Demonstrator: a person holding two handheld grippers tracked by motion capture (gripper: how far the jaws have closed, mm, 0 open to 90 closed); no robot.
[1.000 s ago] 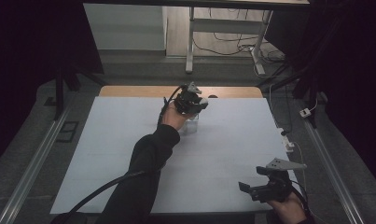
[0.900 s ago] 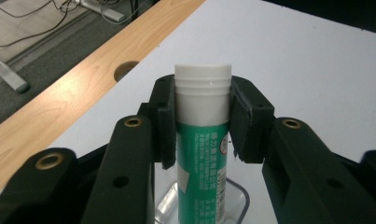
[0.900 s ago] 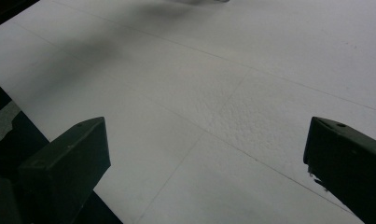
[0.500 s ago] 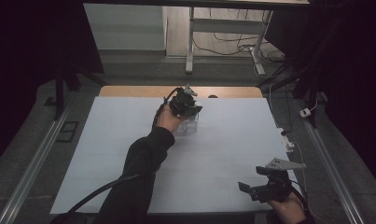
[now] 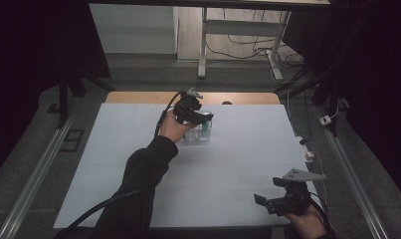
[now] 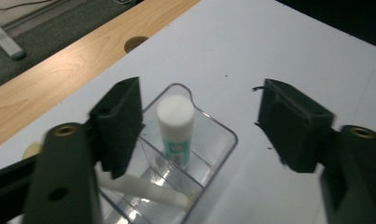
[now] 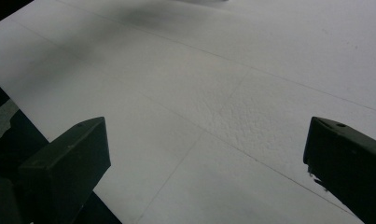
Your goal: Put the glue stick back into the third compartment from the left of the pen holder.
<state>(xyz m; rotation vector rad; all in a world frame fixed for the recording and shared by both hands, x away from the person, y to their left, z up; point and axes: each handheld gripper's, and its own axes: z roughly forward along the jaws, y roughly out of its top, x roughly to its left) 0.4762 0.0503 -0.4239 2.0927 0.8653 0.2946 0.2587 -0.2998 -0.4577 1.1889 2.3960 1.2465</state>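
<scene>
A clear plastic organiser (image 6: 209,154) with several compartments stands on the white mat near the table's far edge. In one compartment a glue stick (image 6: 175,128) with a white cap and a green label stands upright. A white stick-like thing (image 6: 143,191) lies slanted in another. My left gripper (image 6: 202,102) hovers just above the organiser (image 5: 200,133). Its jaws have just been opening and now stand wide of the glue stick without touching it. In the high view the left gripper (image 5: 202,119) is at the far centre. My right gripper (image 5: 267,203) rests open near the front right, with nothing but bare mat between its jaws (image 7: 206,140).
The white mat (image 5: 228,164) covers most of the table. A strip of bare wood with a round hole (image 6: 135,43) runs along the far edge. Metal rails (image 5: 34,174) flank the table, and a desk frame with cables (image 5: 238,40) stands beyond it.
The left gripper has shifted a little to the left and lifted off the organiser, which now shows below it. The right hand has kept still.
</scene>
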